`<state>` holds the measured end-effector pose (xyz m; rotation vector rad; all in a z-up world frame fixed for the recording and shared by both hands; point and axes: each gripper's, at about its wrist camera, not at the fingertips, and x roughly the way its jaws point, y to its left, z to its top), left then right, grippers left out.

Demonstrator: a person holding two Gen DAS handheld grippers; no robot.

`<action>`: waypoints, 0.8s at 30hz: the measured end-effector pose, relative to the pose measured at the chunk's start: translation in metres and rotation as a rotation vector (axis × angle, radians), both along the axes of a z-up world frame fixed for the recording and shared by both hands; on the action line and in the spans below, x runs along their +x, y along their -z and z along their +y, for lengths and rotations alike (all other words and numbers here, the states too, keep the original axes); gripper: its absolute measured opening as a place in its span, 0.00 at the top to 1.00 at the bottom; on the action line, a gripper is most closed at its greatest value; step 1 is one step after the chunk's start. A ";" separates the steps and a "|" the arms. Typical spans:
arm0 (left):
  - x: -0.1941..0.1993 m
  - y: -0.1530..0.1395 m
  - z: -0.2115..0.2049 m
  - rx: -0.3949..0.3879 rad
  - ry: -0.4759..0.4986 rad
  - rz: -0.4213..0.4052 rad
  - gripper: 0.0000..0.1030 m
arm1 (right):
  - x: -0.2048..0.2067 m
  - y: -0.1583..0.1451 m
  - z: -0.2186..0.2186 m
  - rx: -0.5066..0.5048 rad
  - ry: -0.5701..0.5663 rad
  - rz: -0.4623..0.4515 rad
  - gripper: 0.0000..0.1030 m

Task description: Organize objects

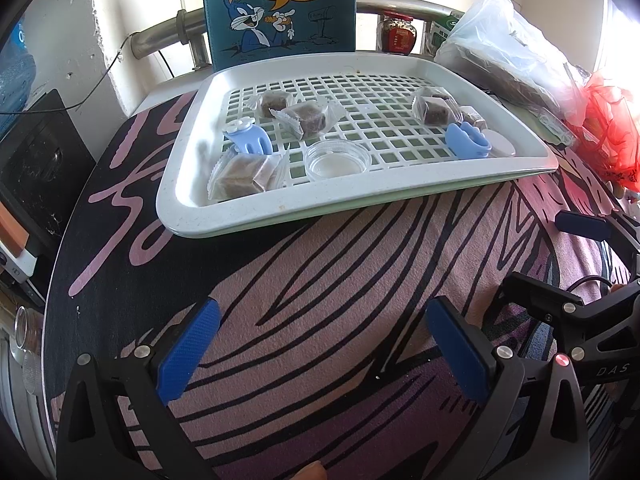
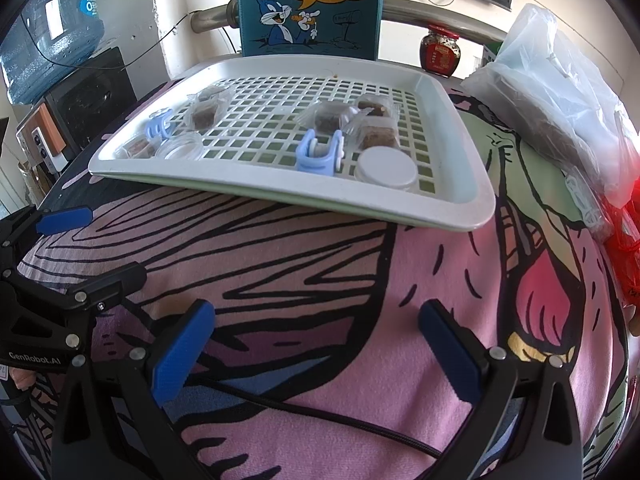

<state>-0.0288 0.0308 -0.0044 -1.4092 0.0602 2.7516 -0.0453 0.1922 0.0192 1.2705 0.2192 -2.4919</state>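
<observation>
A white slotted tray (image 1: 180, 208) (image 2: 460, 208) lies on the cartoon-print cloth. On it are several wrapped brown snack cubes (image 1: 240, 178) (image 2: 378, 134), two blue hair claws (image 1: 250, 142) (image 1: 466, 142) (image 2: 320, 156) (image 2: 158, 128), a clear round dish (image 1: 336, 160) (image 2: 180, 146) and a white-lidded round jar (image 1: 498, 142) (image 2: 386, 168). My left gripper (image 1: 324, 344) hovers open over the cloth, short of the tray's near edge, with nothing between its blue pads. My right gripper (image 2: 320, 344) is likewise open and empty, beside the left one.
A blue "What's Up Doc?" board (image 1: 280, 8) (image 2: 310, 8) stands behind the tray. A dark jar (image 1: 396, 32) (image 2: 440, 52), a bulky plastic bag (image 1: 512, 60) (image 2: 560, 92) and a red bag (image 1: 612, 136) crowd the right. A water bottle (image 2: 52, 28) stands far left.
</observation>
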 end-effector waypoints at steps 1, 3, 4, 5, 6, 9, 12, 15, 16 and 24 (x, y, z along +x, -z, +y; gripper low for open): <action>0.000 0.000 0.000 0.001 0.000 0.000 0.00 | 0.000 0.000 0.000 0.001 0.001 0.001 0.00; 0.001 0.000 -0.001 0.003 0.000 0.000 0.00 | 0.000 0.000 0.001 0.000 0.002 0.000 0.00; 0.002 0.000 -0.001 0.003 0.001 0.000 0.00 | 0.000 0.000 0.001 -0.001 0.002 0.000 0.00; 0.002 0.000 -0.001 0.004 0.001 0.000 0.00 | 0.000 0.000 0.001 0.000 0.002 0.000 0.00; 0.002 0.000 -0.002 0.004 0.001 0.000 0.00 | 0.000 -0.001 0.001 0.001 0.003 0.001 0.00; 0.003 0.000 -0.002 0.004 0.003 0.000 0.00 | 0.002 -0.001 0.002 0.000 0.004 0.001 0.00; 0.004 0.000 -0.001 0.004 0.004 0.000 0.00 | 0.002 -0.001 0.002 0.001 0.004 0.001 0.00; 0.006 0.000 -0.002 0.004 0.007 0.001 0.00 | 0.002 -0.001 0.002 0.000 0.004 0.001 0.00; 0.006 0.000 -0.002 0.004 0.008 0.000 0.00 | 0.003 -0.001 0.002 0.001 0.003 0.001 0.00; 0.007 0.000 -0.001 0.003 0.009 0.001 0.00 | 0.003 -0.001 0.001 0.000 0.004 0.001 0.00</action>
